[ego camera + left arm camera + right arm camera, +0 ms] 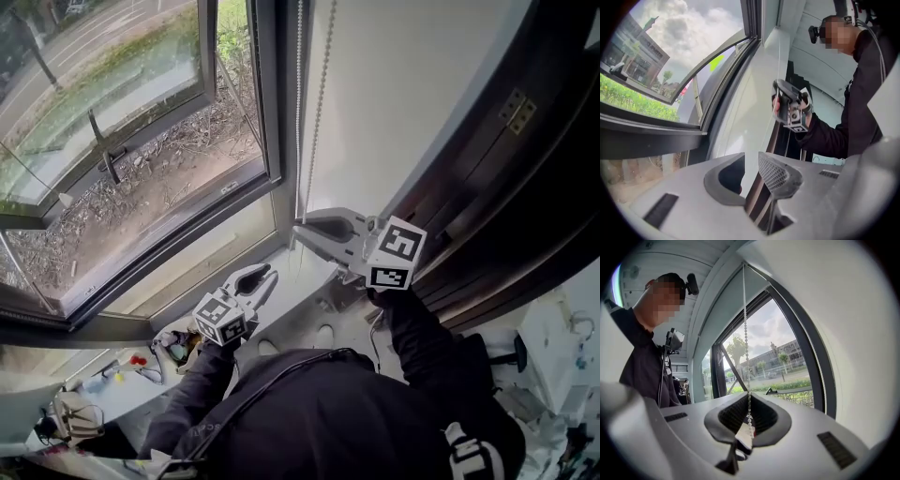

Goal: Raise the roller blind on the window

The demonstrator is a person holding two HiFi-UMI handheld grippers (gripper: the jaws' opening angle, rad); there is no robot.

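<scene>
White bead chain (745,333) nipped by the right gripper (749,399) beside the window (141,141).

Its jaws are pressed together on the chain, which rises straight up from between their tips. The dark window frame (274,112) and glass lie just ahead of them, and a second strand hangs close beside the pinched one. The left gripper (270,274) sits lower than the right gripper and to its left, apart from the chain. Its jaws are spread with nothing between them, and only the pale wall (745,122) shows through the gap. Black sleeves (422,328) run back from both tools.
</scene>
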